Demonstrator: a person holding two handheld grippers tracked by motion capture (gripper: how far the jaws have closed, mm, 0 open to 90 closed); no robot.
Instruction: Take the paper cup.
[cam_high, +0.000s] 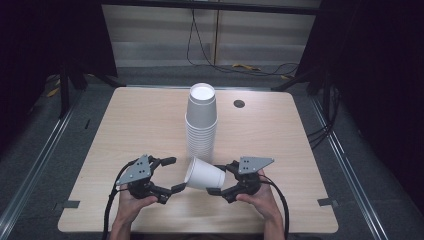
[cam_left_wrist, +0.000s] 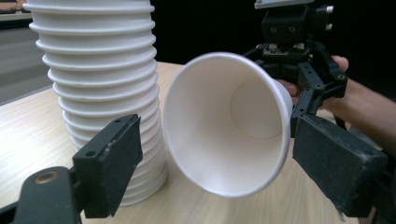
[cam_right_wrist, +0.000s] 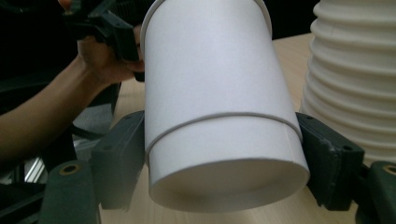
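**One loose paper cup, one tall stack, two grippers**

Count first: a single white paper cup (cam_high: 204, 175), one stack of nested cups (cam_high: 201, 125), and two black two-jaw grippers on one pale wood-grain table (cam_high: 135, 125). I'd guess a dozen-plus rims in the stack, but the ribs blur together up top, so don't quote me.

The cup is smooth, matte and tapered, with a rolled lip and a recessed round bottom. The stack looks like a ribbed column of those lips.

The right gripper (cam_high: 218, 179) has the cup clamped near its base, one pad flat on each side wall. The cup's long axis runs roughly level from those jaws across to the left gripper (cam_high: 175, 175), with the mouth facing it. The left jaws stand apart with the rim between them, not squeezing. The stack stands upright just beyond both sets of jaws.
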